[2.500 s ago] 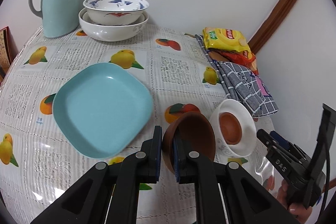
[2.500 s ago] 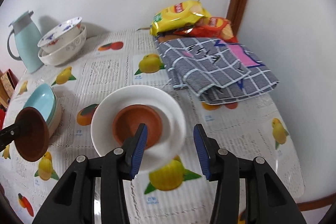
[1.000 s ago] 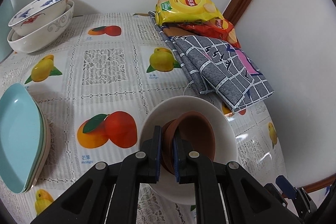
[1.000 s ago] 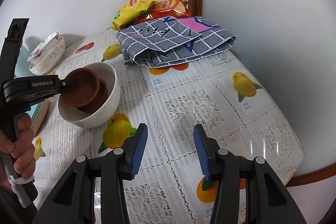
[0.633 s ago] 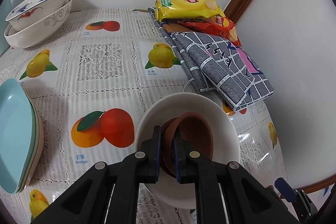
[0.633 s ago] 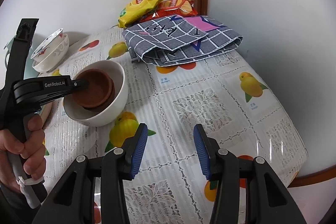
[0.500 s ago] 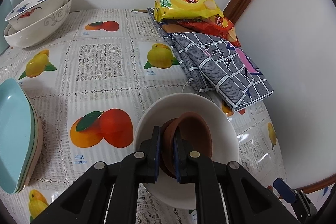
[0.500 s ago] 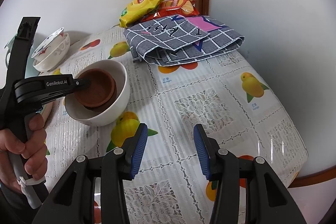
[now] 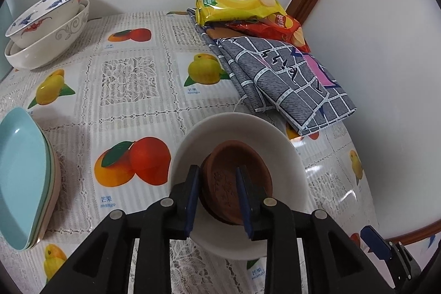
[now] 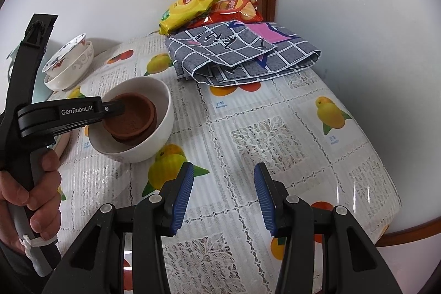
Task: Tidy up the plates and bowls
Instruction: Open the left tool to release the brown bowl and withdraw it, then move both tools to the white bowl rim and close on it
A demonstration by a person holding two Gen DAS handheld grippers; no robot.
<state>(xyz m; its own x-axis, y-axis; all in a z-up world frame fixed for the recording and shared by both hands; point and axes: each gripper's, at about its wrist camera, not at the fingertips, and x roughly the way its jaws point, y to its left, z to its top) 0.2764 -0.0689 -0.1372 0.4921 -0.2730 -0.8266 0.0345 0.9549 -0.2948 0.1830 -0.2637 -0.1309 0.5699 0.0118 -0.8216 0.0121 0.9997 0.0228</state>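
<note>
Left gripper (image 9: 217, 193) now spread apart; half a second ago it pinched rim of brown bowl (image 9: 237, 178). Brown bowl released, sits nested on second brown bowl inside white bowl (image 9: 286, 148), no longer tilted in grip. 2.5 s ago it hung above table near teal plate (image 9: 19, 172), now at far left.

My left wrist camera looks steeply down, close over the white bowl (image 9: 286, 153). My right wrist camera sits farther back, facing the table corner; both views share that bowl and the checked cloth (image 10: 248, 54).
</note>
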